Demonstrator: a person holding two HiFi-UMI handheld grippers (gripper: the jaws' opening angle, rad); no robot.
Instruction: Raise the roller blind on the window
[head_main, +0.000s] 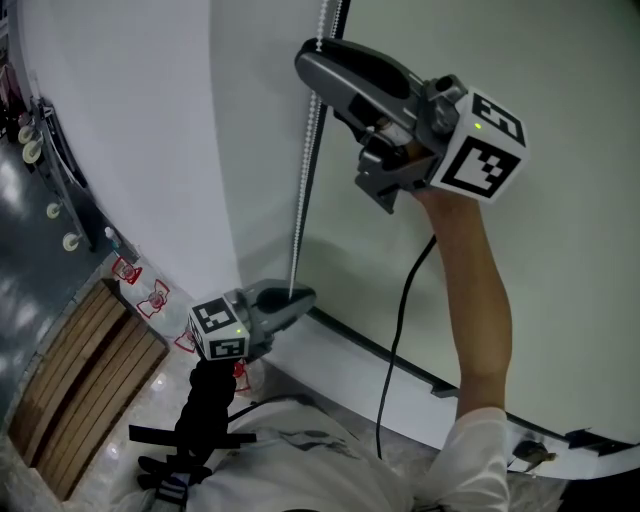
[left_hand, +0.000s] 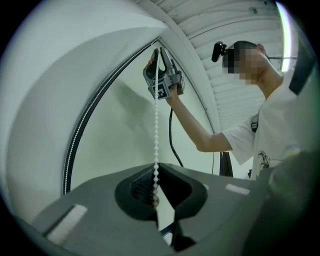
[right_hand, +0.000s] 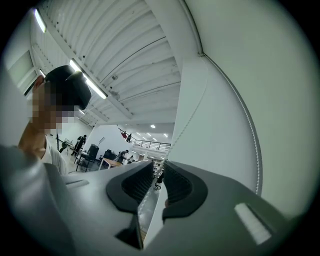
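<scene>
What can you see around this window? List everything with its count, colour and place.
roller blind: one, white, left of the pane
window pane: one, pale greenish, right
bead chain: one, white, hanging between blind and pane
cable: one, black, trailing down from the upper tongs
wooden slats: several, brown, lower left
left tongs: one, grey, low, shut on the bead chain
right tongs: one, grey, high, jaws slightly apart around the chain
forearm: one, bare, holding up the right tongs
</scene>
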